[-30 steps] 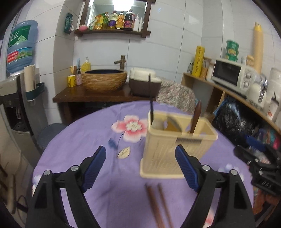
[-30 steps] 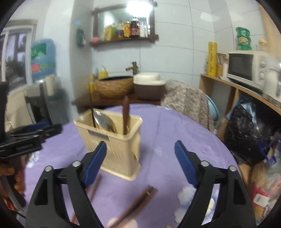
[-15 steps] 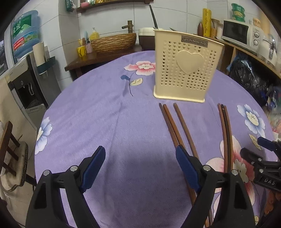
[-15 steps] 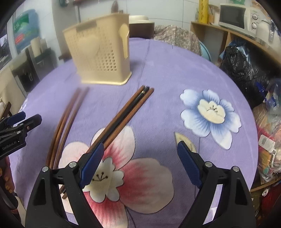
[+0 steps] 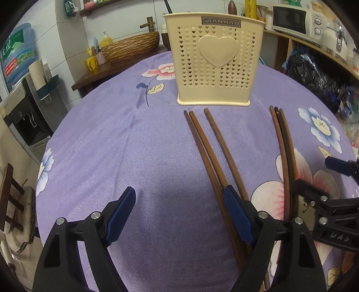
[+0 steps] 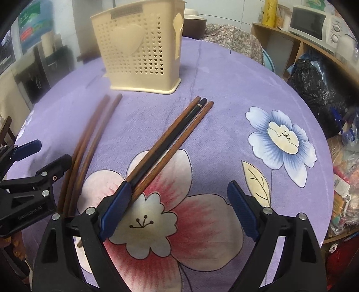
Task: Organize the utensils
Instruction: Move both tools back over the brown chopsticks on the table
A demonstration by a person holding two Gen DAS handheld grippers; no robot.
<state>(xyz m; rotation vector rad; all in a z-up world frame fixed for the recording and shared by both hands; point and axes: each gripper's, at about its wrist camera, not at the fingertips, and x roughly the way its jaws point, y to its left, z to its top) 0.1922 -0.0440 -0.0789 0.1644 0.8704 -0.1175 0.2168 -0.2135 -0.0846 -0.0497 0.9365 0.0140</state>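
A cream perforated utensil holder (image 5: 213, 67) (image 6: 141, 45) stands at the far side of the purple cloth, with a few handles poking out of its top. In front of it lie three brown chopsticks (image 5: 208, 152) (image 6: 89, 146). To their right lies a second bundle (image 5: 283, 146) (image 6: 175, 139) of two brown chopsticks and a black one. My left gripper (image 5: 179, 191) (image 6: 51, 152) is open and low over the cloth, its right finger (image 5: 235, 209) above the first bundle. My right gripper (image 6: 179, 186) (image 5: 314, 173) is open, its left finger (image 6: 116, 206) over the second bundle's near ends. Neither holds anything.
The round table (image 5: 101, 146) wears a purple flowered cloth. A shelf with a microwave (image 5: 296, 20) and a black bag (image 5: 311, 74) stand to the right. A water dispenser (image 5: 22, 89) and a wooden chair (image 5: 11, 202) stand to the left, with a basket-shaped basin (image 5: 132, 45) behind.
Both grippers have sunk and tipped down toward the table. The holder has slid up in both views and the chopsticks on the cloth have come into full view.
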